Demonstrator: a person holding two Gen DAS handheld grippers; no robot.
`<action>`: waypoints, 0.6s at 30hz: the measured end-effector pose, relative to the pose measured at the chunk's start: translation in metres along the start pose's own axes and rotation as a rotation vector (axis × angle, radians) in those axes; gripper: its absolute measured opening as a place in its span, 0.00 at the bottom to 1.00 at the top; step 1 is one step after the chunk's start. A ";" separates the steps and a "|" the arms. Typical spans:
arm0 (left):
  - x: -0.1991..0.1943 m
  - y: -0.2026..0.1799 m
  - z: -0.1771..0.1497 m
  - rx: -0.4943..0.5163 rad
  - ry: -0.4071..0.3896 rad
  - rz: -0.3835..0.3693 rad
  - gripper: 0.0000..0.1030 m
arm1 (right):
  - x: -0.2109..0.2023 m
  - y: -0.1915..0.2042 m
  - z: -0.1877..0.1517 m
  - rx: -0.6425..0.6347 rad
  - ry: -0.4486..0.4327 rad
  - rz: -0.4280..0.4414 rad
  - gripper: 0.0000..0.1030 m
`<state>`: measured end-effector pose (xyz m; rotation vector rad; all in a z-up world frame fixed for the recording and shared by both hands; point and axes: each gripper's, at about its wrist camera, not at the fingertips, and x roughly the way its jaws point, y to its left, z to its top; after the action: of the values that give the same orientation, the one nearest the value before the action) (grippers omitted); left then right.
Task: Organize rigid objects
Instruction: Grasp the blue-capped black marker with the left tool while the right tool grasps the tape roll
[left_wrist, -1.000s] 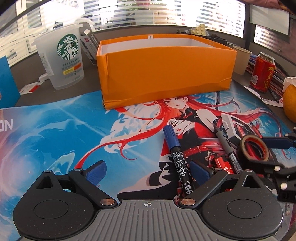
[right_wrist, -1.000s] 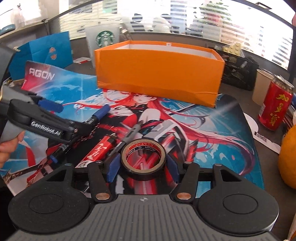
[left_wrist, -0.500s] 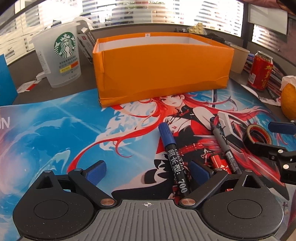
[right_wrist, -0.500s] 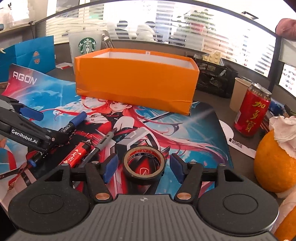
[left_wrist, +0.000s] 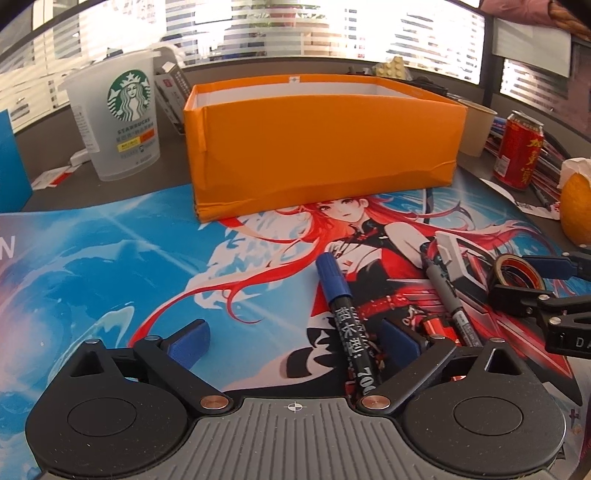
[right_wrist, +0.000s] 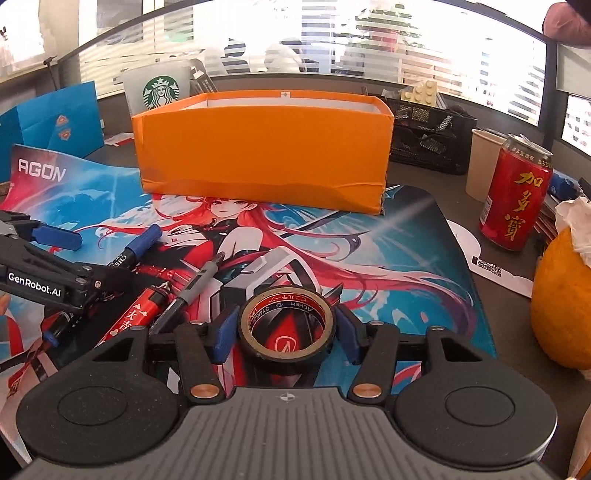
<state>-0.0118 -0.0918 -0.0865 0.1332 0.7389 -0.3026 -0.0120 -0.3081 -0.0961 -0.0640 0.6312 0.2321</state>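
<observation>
An open orange box (left_wrist: 325, 144) stands at the back of the printed desk mat; it also shows in the right wrist view (right_wrist: 264, 155). My right gripper (right_wrist: 284, 332) is shut on a black tape roll (right_wrist: 286, 323), raised off the mat. The tape roll (left_wrist: 517, 271) shows at the right of the left wrist view. My left gripper (left_wrist: 295, 341) is open, low over the mat, with a blue-capped black marker (left_wrist: 343, 310) lying by its right finger. A grey pen (left_wrist: 445, 291) and a red pen (right_wrist: 135, 314) lie beside it.
A Starbucks cup (left_wrist: 120, 114) stands left of the box. A red can (right_wrist: 517, 192), a paper cup (right_wrist: 484, 162) and an orange fruit (right_wrist: 563, 306) stand right of the mat. A black mesh organiser (right_wrist: 428, 144) is behind the box. A blue bag (right_wrist: 55, 118) stands at left.
My right gripper has closed on the tape roll and lifted it, swinging to face the box. My left gripper has stayed open by the blue marker, drifting slightly.
</observation>
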 end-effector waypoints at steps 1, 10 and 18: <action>-0.001 -0.001 0.000 0.007 -0.007 -0.007 0.89 | 0.000 0.000 0.000 0.000 -0.002 -0.001 0.51; -0.007 -0.013 -0.002 0.050 -0.062 -0.054 0.25 | 0.000 0.001 -0.001 -0.005 -0.011 -0.006 0.51; -0.009 -0.005 0.001 -0.012 -0.041 -0.078 0.10 | 0.001 0.002 -0.003 -0.003 -0.029 -0.014 0.51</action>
<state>-0.0183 -0.0947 -0.0797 0.0870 0.7066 -0.3743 -0.0136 -0.3061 -0.0987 -0.0678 0.6014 0.2197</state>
